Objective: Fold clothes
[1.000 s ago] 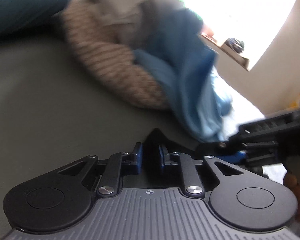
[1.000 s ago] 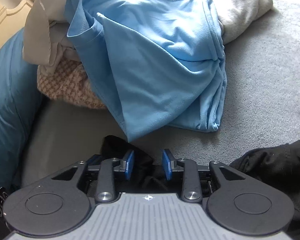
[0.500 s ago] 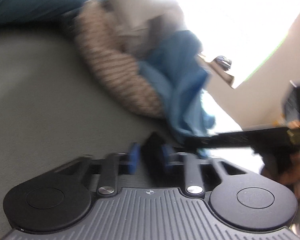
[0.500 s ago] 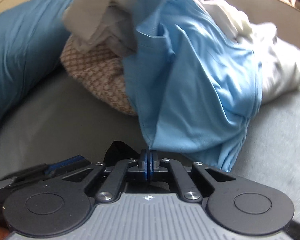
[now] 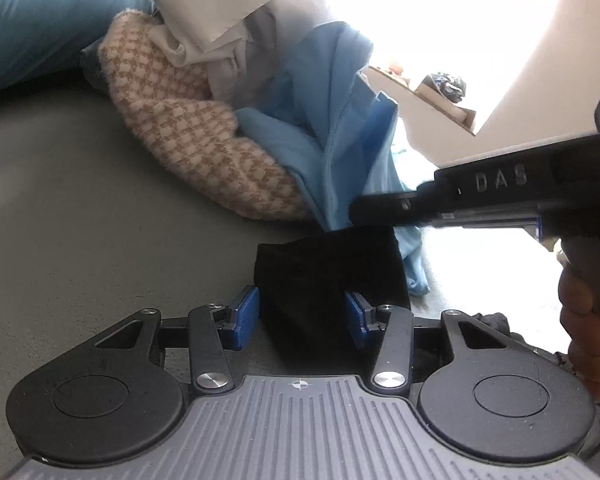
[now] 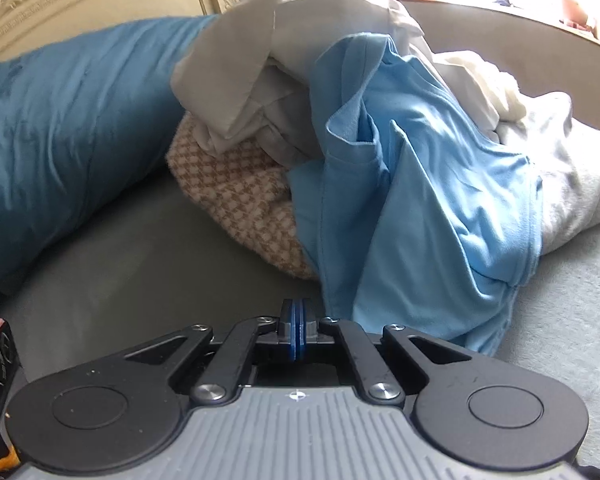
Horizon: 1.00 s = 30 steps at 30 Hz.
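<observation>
A black garment (image 5: 328, 280) hangs by its top edge from my right gripper (image 5: 354, 212), which reaches in from the right in the left wrist view. In the right wrist view the right gripper (image 6: 296, 332) has its blue pads pressed together, and the black cloth is hidden beneath them. My left gripper (image 5: 300, 318) is open, with the hanging black cloth between its pads but not pinched. Just behind lies a heap of clothes: a light blue shirt (image 6: 440, 200) draped over a tan checked knit (image 6: 244, 200) and a cream garment (image 6: 252, 72).
Everything rests on a grey bed cover (image 5: 80, 220). A teal pillow (image 6: 60, 120) lies at the left before a carved cream headboard (image 6: 100, 0). A pale grey garment (image 6: 572, 184) sits at the heap's right. A person's hand (image 5: 588, 320) grips the right tool.
The right gripper's jaws have shut on the black cloth and lifted it, rolling as they rose. The left gripper's jaws have spread apart around the cloth.
</observation>
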Motion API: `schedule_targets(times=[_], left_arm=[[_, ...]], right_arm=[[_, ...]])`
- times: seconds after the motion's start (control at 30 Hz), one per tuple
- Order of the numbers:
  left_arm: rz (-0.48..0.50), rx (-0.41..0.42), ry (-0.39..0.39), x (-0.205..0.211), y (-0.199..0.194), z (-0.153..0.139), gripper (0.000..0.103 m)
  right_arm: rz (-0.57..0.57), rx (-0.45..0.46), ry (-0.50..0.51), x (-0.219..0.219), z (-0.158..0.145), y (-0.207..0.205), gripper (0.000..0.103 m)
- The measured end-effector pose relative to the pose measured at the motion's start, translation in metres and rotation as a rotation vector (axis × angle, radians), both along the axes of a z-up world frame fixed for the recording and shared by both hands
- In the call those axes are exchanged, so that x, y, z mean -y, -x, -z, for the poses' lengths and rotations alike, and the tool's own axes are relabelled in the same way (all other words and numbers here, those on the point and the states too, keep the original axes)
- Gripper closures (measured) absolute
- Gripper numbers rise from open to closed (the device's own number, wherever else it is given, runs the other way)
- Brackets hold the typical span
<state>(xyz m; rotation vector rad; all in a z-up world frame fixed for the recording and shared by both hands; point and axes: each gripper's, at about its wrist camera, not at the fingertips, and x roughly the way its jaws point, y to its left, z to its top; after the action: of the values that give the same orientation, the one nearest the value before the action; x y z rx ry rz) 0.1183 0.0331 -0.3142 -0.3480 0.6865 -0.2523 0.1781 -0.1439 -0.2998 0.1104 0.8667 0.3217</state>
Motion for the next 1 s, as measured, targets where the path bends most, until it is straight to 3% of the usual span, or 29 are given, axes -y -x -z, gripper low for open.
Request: schedule_targets(times=[0.13,0.27,0.53,0.73,0.83,0.9,1.0], left_arm=[[0.033,0.044,-0.059,0.013,0.002,-0.003,0.057],[-0.009,0.04,-0.111,0.015,0.001,-0.003,0.059],[-0.183,0.002,-0.004,-0.029,0.016,-0.001,0.069],[-0.194,-0.048,0.021,-0.041,0.016,0.006,0.069],[-0.178,-0.063,0.035,-0.042,0.015,0.01,0.068],[-0.165,-0.072,0.039,-0.042,0.012,0.012,0.066],[-0.158,-0.078,0.043,-0.044,0.011,0.015,0.066]], right_arm=[[-0.009,0.024,-0.027,-0.001,-0.003,0.001,0.102],[-0.019,0.041,-0.038,-0.001,-0.007,0.002,0.102],[-0.026,0.118,-0.03,0.002,-0.016,-0.004,0.102],[0.016,0.157,-0.006,-0.006,-0.002,-0.029,0.099],[0.057,0.164,0.006,-0.001,-0.003,-0.033,0.09],[0.083,0.177,0.006,0.005,-0.006,-0.033,0.069],[0.068,0.153,-0.026,0.018,-0.009,-0.028,0.069]])
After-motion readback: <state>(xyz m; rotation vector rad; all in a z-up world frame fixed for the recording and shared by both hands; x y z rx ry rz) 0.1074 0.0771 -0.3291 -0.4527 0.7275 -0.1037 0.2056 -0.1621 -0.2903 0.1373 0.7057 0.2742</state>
